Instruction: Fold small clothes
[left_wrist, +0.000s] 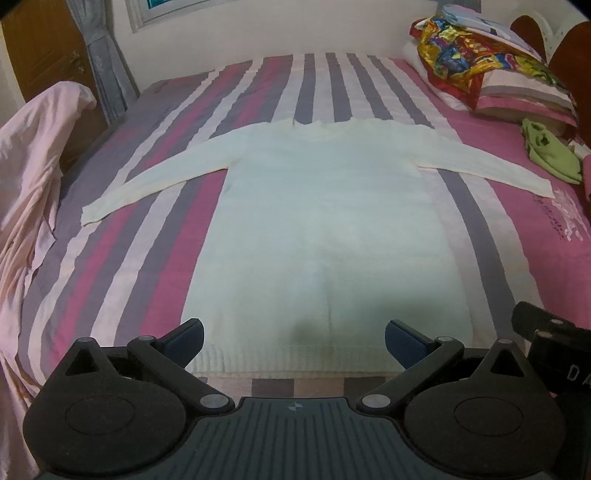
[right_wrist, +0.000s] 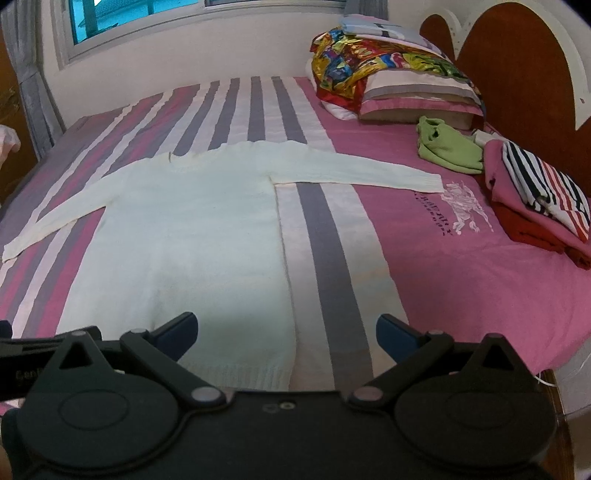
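A white long-sleeved knit sweater lies flat on the striped bed, both sleeves spread out sideways, hem toward me. It also shows in the right wrist view. My left gripper is open and empty, hovering over the sweater's hem near its middle. My right gripper is open and empty, above the hem's right corner and the bedsheet beside it. Part of the right gripper shows at the right edge of the left wrist view.
The bed has a pink, grey and white striped sheet. Pillows and a colourful cloth lie at the head. A green garment and a stack of folded clothes sit at the right. A pink cloth hangs at the left.
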